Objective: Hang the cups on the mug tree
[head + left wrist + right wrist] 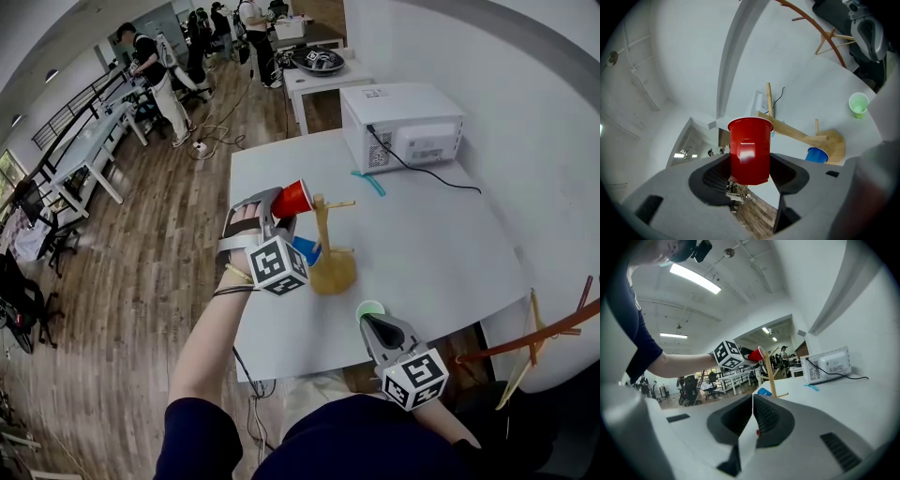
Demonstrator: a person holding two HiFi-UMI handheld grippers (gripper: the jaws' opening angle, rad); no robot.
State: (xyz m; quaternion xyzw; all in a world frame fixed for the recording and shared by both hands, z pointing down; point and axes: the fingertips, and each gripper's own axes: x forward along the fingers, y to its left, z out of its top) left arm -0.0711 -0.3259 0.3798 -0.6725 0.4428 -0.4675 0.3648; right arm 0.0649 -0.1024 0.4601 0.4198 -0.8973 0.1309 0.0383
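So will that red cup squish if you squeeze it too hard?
Probably: the red cup looks like thin plastic, so a hard squeeze likely dents it. It seems light; the left gripper holds it up by its sides alone. Its shiny wall may be slippery.

**Shiny cup, bare wood**

The red cup in the middle of the left gripper view is smooth, shiny plastic. The mug tree is pale, bare wood. The table is white, smooth and dull. The floor at the left of the head view is brown wood boards.
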